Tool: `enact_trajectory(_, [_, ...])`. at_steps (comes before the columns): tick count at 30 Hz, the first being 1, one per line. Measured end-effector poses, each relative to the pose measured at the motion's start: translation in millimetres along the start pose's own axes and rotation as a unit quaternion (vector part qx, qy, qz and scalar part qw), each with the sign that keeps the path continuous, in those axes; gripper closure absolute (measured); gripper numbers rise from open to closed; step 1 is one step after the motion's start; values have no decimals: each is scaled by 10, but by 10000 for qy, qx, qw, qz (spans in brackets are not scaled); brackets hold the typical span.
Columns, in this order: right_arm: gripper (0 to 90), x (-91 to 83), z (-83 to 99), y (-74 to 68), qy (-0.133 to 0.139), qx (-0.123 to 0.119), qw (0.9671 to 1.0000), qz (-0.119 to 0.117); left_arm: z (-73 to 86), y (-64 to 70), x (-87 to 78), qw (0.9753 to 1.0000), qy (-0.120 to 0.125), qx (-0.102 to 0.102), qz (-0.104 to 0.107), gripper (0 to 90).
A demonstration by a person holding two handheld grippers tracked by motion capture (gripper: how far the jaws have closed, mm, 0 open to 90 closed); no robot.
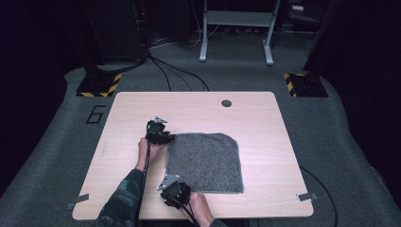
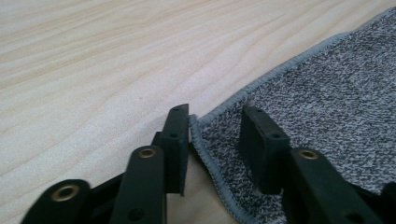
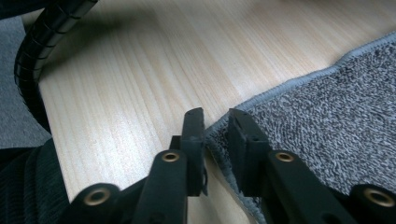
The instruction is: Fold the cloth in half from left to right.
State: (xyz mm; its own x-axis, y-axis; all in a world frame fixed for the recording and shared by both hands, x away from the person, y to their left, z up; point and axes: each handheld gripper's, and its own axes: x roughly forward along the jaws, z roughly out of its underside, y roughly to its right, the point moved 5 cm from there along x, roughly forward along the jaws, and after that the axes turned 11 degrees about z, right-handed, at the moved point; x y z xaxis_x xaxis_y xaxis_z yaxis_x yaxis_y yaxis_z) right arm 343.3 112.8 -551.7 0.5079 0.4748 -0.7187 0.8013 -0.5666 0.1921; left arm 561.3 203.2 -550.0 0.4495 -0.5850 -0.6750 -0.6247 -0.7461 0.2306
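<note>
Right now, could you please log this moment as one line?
left gripper open at towel corner | right gripper open at near corner | towel flat on table

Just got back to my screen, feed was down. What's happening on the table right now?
A person holds a gripper in each hand at the left edge of a grey towel lying flat on the wooden table. The left gripper is at the towel's far left corner, the right gripper at the near left corner. On each, the jaws straddle the hemmed corner with a gap left between them, so neither has clamped yet. The towel looks ready to be picked up or folded.
</note>
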Motion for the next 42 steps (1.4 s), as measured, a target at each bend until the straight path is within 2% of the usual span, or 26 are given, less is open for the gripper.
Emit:
enact_trajectory(2, [828, -9, 11, 1, -40, 30, 10000, -76, 5, 6, -3, 10000, -29, -12, 14, 745])
enact_trajectory(4, [863, -3, 14, 0, 19, 104, 9999, -37, 5, 10, 1, 10000, -2, -46, 1, 804])
enact_trajectory(7, [877, -17, 30, 14, -46, 75, 9999, -114, 4, 16, 4, 10000, -46, 16, -56, 871])
enact_trajectory(10, [880, -17, 36, 17, 55, 157, 9998, -57, -5, 38, 9, 9999, -26, -15, -122, 881])
enact_trajectory(11, [880, -26, 40, 17, 41, 157, 9998, -68, -9, 35, -1, 9999, -69, 53, -112, 882])
enact_trajectory(17, [882, -121, 14, 60, 238, 267, 9994, -16, -75, 68, -68, 9999, -6, 46, -132, 884])
enact_trajectory(18, [882, -171, -4, 99, 319, 312, 9990, 8, -122, 81, -107, 9997, 2, 156, -209, 884])
enact_trajectory(21, [883, -245, -35, 156, 463, 426, 9980, 5, -164, 104, -133, 9996, 31, 141, -238, 885])
enact_trajectory(26, [884, -337, -78, 214, 649, 430, 9970, 56, -289, 138, -226, 9991, 53, 270, -337, 886])
enact_trajectory(28, [884, -410, -127, 225, 800, 422, 9959, 87, -342, 142, -278, 9989, 1, 292, -365, 885])
enact_trajectory(30, [884, -440, -140, 223, 806, 430, 9958, 81, -363, 137, -298, 9987, -17, 333, -381, 886])
enact_trajectory(35, [885, -564, -247, 241, 1078, 377, 9934, 140, -493, 151, -406, 9982, 4, 405, -452, 886])
enact_trajectory(40, [885, -630, -358, 238, 1208, 443, 9916, 154, -609, 149, -525, 9976, 15, 440, -537, 887])
enact_trajectory(42, [885, -700, -473, 222, 1378, 417, 9895, 158, -714, 146, -651, 9965, 1, 540, -634, 887])
